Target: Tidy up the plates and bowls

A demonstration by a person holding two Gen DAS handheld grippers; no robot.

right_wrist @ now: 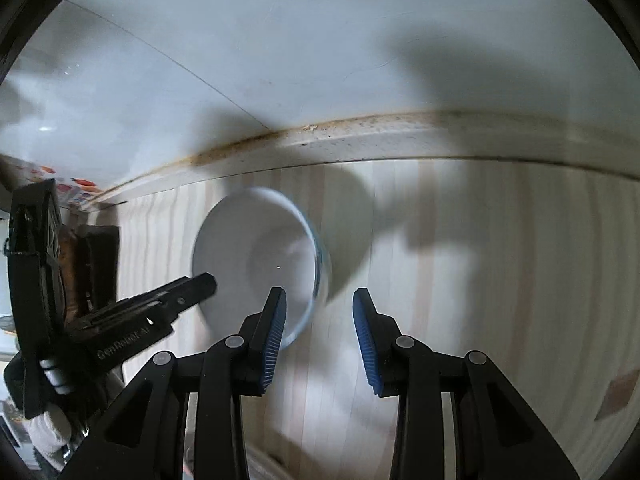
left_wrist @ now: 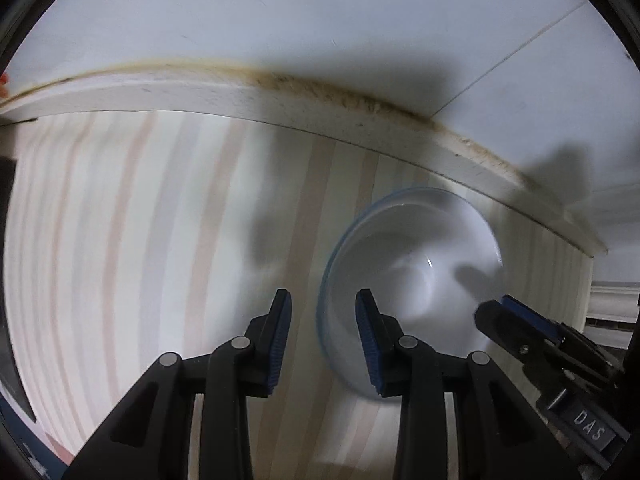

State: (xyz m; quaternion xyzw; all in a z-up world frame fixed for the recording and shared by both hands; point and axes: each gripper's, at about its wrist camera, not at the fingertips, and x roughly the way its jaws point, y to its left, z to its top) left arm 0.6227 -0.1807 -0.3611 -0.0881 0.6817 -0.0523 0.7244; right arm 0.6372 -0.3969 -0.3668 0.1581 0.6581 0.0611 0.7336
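Note:
A white bowl with a blue rim (left_wrist: 416, 276) sits on the pale striped wooden counter (left_wrist: 160, 240) near the wall. My left gripper (left_wrist: 324, 312) is open, its jaws straddling the bowl's left rim. My right gripper (right_wrist: 319, 312) is open, its jaws straddling the bowl's right rim (right_wrist: 320, 248). The bowl also shows in the right wrist view (right_wrist: 256, 256). The right gripper shows in the left wrist view (left_wrist: 516, 320) at the bowl's right side, and the left gripper shows in the right wrist view (right_wrist: 192, 288) at the bowl's left side. Both views are motion-blurred.
A white backsplash ledge with brown grime (left_wrist: 320, 96) runs along the counter's back edge under the white wall (right_wrist: 320, 40). A dark object (right_wrist: 96, 264) stands at the counter's left end. A colourful packet (right_wrist: 76, 188) lies far left.

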